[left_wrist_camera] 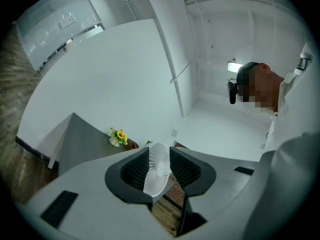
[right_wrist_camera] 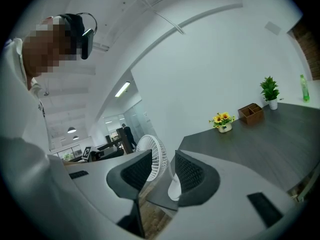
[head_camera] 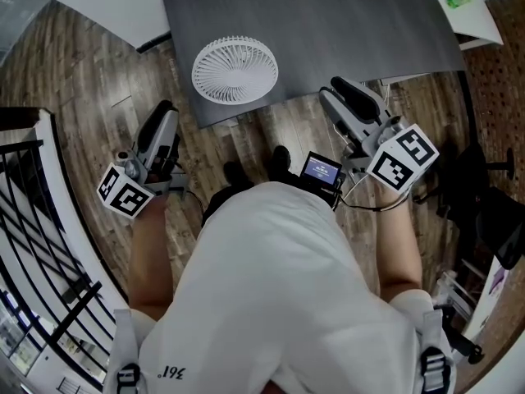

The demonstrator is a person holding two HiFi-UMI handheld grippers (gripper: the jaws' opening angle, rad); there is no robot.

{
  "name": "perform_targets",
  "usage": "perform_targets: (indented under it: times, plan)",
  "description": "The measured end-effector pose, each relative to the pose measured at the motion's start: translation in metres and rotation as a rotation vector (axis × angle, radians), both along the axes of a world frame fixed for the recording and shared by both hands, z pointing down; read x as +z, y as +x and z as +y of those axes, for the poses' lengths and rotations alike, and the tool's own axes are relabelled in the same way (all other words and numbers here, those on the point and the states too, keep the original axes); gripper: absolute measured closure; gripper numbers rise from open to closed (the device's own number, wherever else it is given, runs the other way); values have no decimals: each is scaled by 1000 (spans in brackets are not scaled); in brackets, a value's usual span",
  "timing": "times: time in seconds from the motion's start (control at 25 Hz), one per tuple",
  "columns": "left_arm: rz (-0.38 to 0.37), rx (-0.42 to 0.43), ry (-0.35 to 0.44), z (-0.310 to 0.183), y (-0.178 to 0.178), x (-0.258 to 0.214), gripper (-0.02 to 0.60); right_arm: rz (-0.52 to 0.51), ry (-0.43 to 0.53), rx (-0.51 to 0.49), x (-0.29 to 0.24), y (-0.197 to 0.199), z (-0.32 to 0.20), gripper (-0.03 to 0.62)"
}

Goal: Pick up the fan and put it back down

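Note:
A white round fan (head_camera: 235,71) stands on the dark grey table (head_camera: 344,23), close to its near edge. My left gripper (head_camera: 164,115) hangs over the wooden floor, below and to the left of the fan, apart from it. Its jaws are open, and the left gripper view shows the fan (left_wrist_camera: 157,170) further off through the gap of the gripper (left_wrist_camera: 159,156). My right gripper (head_camera: 340,89) sits at the table's edge to the right of the fan, also open. In the right gripper view the fan (right_wrist_camera: 152,154) shows beyond that gripper (right_wrist_camera: 164,165), with nothing between the pads.
A sunflower pot (right_wrist_camera: 222,121), a wooden organiser (right_wrist_camera: 250,113), a small plant (right_wrist_camera: 270,91) and a green bottle (right_wrist_camera: 303,88) stand far back on the table. A black railing (head_camera: 33,220) runs at the left, an office chair (head_camera: 484,187) at the right.

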State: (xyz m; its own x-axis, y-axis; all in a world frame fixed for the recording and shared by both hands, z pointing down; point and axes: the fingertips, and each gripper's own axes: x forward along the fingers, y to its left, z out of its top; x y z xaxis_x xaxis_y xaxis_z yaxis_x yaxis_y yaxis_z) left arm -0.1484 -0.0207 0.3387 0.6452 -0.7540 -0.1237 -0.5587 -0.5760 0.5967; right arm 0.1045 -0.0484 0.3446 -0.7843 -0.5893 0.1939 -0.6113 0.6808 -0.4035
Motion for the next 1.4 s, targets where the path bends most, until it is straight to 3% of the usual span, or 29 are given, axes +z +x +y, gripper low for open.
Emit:
perform_targets:
  times: [0.44, 0.92, 1.16, 1.4]
  plan:
    - [-30, 16, -15, -1, -3, 4, 387, 20, 4, -15, 10, -18, 13, 424]
    - [-72, 233, 13, 51, 1, 0, 387, 64, -1, 146, 15, -35, 92, 424]
    - [-59, 218, 26, 91, 22, -8, 388, 77, 20, 149, 5, -10, 134, 424]
    - [-48, 170, -2, 129, 47, -1, 388, 70, 42, 88, 5, 6, 158, 424]
